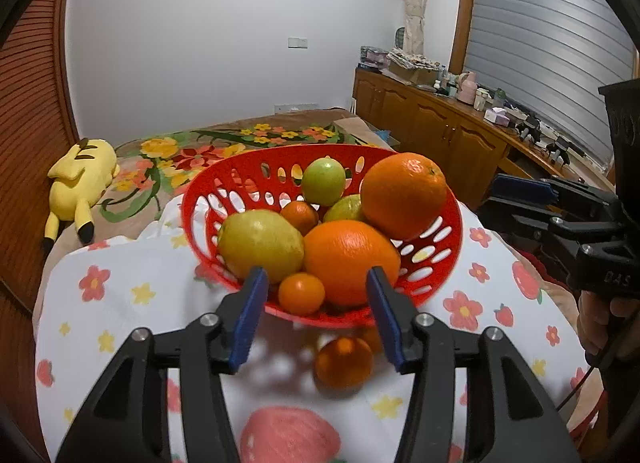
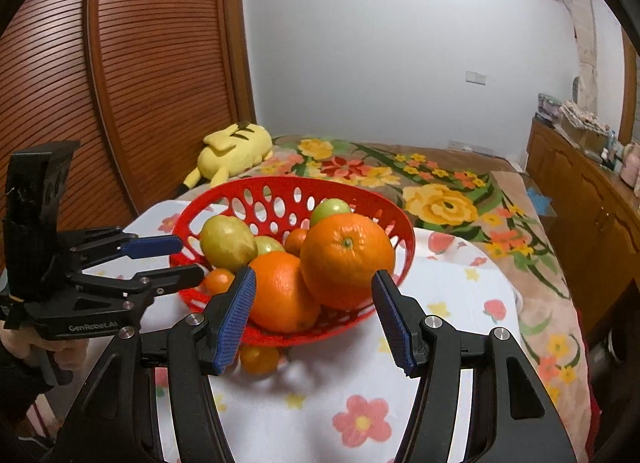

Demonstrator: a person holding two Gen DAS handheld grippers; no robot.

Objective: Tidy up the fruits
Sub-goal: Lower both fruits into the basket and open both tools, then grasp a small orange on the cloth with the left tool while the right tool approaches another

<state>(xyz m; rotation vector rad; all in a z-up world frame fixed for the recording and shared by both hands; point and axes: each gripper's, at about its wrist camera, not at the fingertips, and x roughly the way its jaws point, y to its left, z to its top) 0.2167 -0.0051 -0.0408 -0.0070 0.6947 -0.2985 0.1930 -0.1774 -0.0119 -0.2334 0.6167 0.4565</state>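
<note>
A red perforated basket (image 1: 280,151) (image 2: 280,183) stands on a flowered cloth and holds two large oranges (image 1: 404,195) (image 2: 346,259), a yellow-green fruit (image 1: 260,243) (image 2: 228,241), a green fruit (image 1: 323,181) and small tangerines (image 1: 301,293). One more tangerine (image 1: 344,363) (image 2: 260,359) lies on the cloth just in front of the basket. My left gripper (image 1: 316,283) (image 2: 186,259) is open at the basket's near-left rim, with nothing pressed between its blue pads. My right gripper (image 2: 316,317) (image 1: 490,199) is open at the basket's near-right side, holding nothing.
The cloth (image 2: 360,419) covers a small table that stands against a bed with a floral blanket (image 2: 440,199). A yellow plush toy (image 1: 80,179) lies on the bed by a slatted wooden door (image 2: 140,83). A cluttered wooden sideboard (image 1: 440,115) runs along the right.
</note>
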